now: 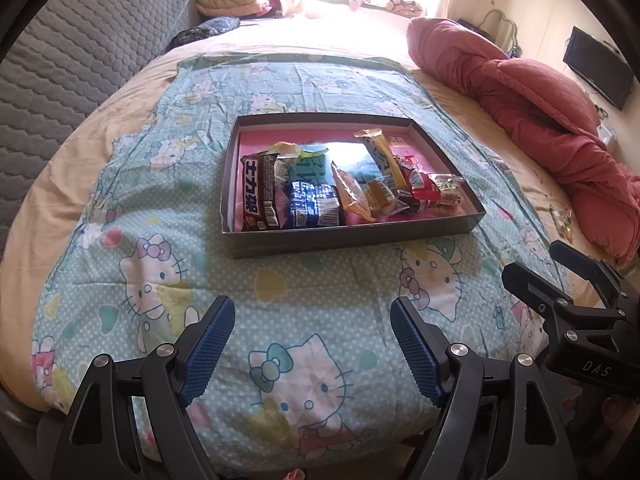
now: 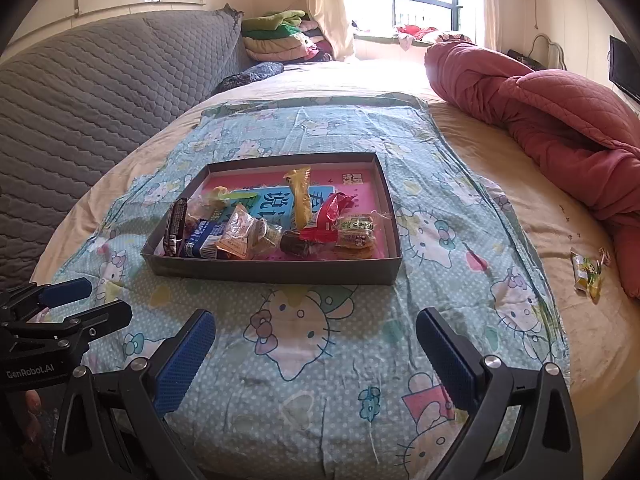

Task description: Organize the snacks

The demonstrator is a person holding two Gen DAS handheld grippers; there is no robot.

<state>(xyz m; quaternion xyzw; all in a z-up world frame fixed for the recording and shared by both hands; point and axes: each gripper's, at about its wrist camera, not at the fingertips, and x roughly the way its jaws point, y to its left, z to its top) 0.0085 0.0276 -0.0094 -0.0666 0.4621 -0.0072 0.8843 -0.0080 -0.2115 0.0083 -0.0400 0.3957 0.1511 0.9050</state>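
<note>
A shallow grey box (image 1: 352, 236) with a pink floor sits on a Hello Kitty cloth (image 1: 280, 300) on the bed; it also shows in the right wrist view (image 2: 272, 270). Several wrapped snacks lie in it, among them a brown bar (image 1: 260, 190), a blue pack (image 1: 312, 200) and a red pack (image 2: 326, 220). One loose yellow-green snack (image 2: 586, 276) lies on the beige sheet at the right, also visible in the left wrist view (image 1: 562, 220). My left gripper (image 1: 312, 344) and right gripper (image 2: 316, 356) are both open and empty, held above the cloth short of the box.
A rumpled red quilt (image 2: 560, 112) lies along the right side of the bed. A grey quilted headboard (image 2: 100, 92) runs along the left. Folded blankets (image 2: 280, 40) are stacked at the far end by the window. A TV (image 1: 600, 68) hangs on the right wall.
</note>
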